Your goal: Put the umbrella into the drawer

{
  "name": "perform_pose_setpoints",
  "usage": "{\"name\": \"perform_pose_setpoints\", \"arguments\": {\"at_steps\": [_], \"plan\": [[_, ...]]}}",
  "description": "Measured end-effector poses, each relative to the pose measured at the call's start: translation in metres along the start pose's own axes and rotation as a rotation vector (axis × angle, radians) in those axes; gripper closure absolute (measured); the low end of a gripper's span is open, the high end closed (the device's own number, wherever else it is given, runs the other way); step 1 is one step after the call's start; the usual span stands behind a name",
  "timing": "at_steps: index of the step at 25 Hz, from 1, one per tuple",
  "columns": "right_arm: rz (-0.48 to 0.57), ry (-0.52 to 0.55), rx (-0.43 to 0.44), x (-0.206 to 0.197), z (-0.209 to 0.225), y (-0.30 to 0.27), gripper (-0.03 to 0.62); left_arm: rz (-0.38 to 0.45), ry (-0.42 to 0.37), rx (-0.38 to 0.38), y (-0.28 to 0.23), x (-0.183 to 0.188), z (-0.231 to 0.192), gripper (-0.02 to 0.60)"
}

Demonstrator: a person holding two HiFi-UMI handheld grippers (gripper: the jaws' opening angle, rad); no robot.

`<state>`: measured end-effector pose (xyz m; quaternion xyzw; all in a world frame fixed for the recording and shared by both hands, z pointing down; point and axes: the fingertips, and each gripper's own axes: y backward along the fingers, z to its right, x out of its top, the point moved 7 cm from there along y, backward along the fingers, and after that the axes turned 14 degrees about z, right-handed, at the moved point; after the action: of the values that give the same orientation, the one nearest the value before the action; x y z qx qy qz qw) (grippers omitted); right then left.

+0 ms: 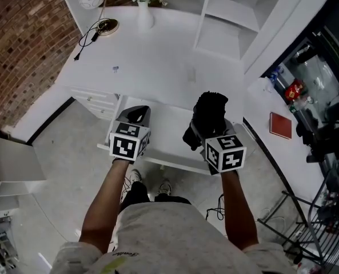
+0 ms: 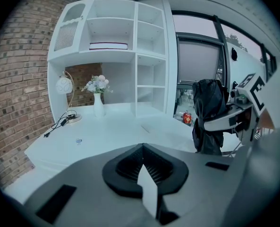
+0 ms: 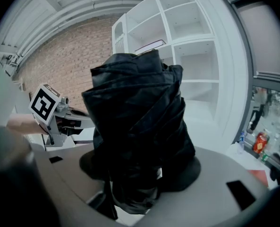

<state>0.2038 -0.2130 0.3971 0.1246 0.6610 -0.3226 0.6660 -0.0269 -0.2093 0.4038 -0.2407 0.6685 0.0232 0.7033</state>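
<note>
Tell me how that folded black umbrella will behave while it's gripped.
The folded black fabric umbrella probably squashes softly, since its canopy bunches in loose folds. It seems fairly stiff inside, standing upright from the right gripper.

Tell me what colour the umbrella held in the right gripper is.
The umbrella is plain black, no pattern; it shows best in the right gripper view.

You face a white bench [image 1: 158, 61] with a red brick wall [image 1: 20, 44] at your left and a white shelf unit [image 2: 151, 56] rising at its back. A globe lamp [image 2: 64, 85] and a vase of flowers [image 2: 98, 105] stand near the bricks. A large window [image 2: 196, 60] lies to your right. The floor [image 1: 60, 153] is pale grey.
</note>
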Motion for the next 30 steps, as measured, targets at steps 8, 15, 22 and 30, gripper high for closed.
{"name": "perform_pose_setpoints", "arguments": {"at_steps": [8, 15, 22, 30], "plan": [[-0.093, 0.070, 0.043, -0.003, -0.006, -0.019, 0.341, 0.001, 0.018, 0.009, 0.007, -0.012, -0.021, 0.584], [-0.211, 0.177, 0.123, -0.008, -0.019, -0.038, 0.341, -0.014, 0.058, 0.041, 0.020, -0.034, -0.039, 0.584], [-0.368, 0.266, 0.239, -0.022, -0.038, -0.059, 0.341, -0.031, 0.089, 0.054, 0.028, -0.057, -0.050, 0.584], [-0.531, 0.306, 0.345, -0.053, -0.056, -0.079, 0.342, -0.049, 0.116, 0.074, 0.031, -0.075, -0.057, 0.583]]}}
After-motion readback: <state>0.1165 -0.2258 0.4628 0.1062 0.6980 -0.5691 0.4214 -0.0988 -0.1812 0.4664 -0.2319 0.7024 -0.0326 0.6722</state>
